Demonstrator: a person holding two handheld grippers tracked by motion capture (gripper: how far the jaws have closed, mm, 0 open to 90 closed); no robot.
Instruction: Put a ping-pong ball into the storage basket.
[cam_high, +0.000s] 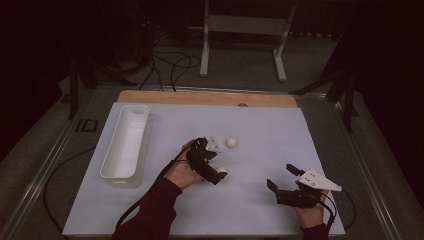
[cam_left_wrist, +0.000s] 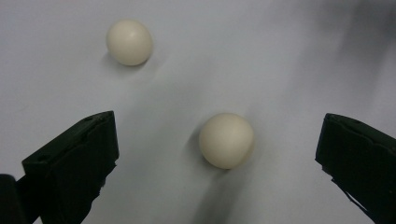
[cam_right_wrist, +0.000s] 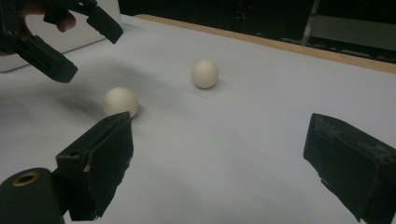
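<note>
Two cream balls are on the white sheet (cam_high: 260, 200), with a bin as landmark. Largest to smallest:

1. Sheet: covers the table top; wood strip (cam_high: 207, 98) along the far edge, beyond the bin.
2. White bin (cam_high: 126, 141): long, open-topped, lying lengthwise toward the far edge; looks empty from the high view.
3. Left gripper (cam_high: 209, 159): right of the bin, near it. Jaws wide, nothing held. In the left gripper view the near ball (cam_left_wrist: 227, 140) sits betw. the jaws, touching neither.
4. Right gripper (cam_high: 283, 177): well right of the bin, nearer the person. Jaws wide, nothing held, pointing back toward the bin and balls.
5. Near ball (cam_high: 222, 170): right of the bin, at the left gripper's tip. Far ball (cam_high: 231, 142): right of the bin too, farther from the person, apart from the near ball.

Handling (judgement): balls look like table-tennis type, so prob. v. light, hollow, thin-walled, with a smooth matte shell. Likely to roll at a nudge and squirt out if pinched off-centre; excess force could dent. Rec.: take across the widest part, pads on opposite sides, centred, close gently. Approx. level w/ ball's middle, not above it.
</note>
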